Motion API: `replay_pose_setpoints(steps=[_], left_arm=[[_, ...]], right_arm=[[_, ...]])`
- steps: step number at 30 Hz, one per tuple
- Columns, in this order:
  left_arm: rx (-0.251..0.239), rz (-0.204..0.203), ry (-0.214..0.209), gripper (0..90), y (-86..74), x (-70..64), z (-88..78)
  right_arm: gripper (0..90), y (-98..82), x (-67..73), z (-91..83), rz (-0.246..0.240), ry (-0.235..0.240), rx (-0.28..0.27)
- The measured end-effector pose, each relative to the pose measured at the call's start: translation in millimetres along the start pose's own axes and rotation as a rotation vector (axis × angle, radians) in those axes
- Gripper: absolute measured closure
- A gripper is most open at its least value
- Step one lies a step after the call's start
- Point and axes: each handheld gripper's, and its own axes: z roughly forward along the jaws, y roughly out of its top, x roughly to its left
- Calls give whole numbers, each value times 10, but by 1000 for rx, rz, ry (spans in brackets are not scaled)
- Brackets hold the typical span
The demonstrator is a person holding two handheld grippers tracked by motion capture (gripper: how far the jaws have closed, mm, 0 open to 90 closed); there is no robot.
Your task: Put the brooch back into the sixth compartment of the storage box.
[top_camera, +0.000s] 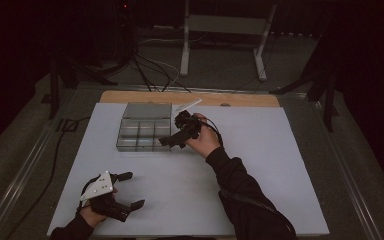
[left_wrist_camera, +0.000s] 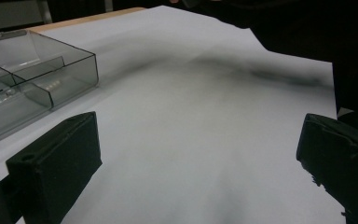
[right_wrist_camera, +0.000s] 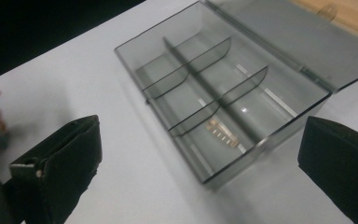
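High view, box: clear compartment box sits toward the far side of the white sheet, its lid folded open behind it toward the wooden table edge.
High view, right gripper: right gripper hovers at the box's near right corner, jaws pointing into it; how wide they stand is hard to read from here.
High view, left gripper: left gripper rests well away from the box, near the front edge of the sheet, jaws spread wide and empty.
Left gripper view, jaws: both black jaws stand far apart with bare sheet between them; nothing is held.
Left gripper view, box: one corner of the box lies ahead and to the left; a dark sleeve crosses on the far right.
Right gripper view, jaws: wide open, empty, poised just above the box's near wall.
Right gripper view, box: six compartments; a small gold-toned ridged piece, perhaps a clip, lies in the nearest end compartment; the other five look bare.
Progress, done: lid is open and one small piece is in the box, so the work seems to be either just begun or close to its end.
Progress, left: no other loose pieces lie on the sheet; I judge that closing the lid may remain, or picking the piece out.
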Motion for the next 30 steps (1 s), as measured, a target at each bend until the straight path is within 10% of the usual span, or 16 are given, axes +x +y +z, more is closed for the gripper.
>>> replay_pose_setpoints(steps=[30], left_arm=[[-1,2,-13,12,0,-15,12]], right_arm=[[0,-717,29,-1040,-34,-106,-57]])
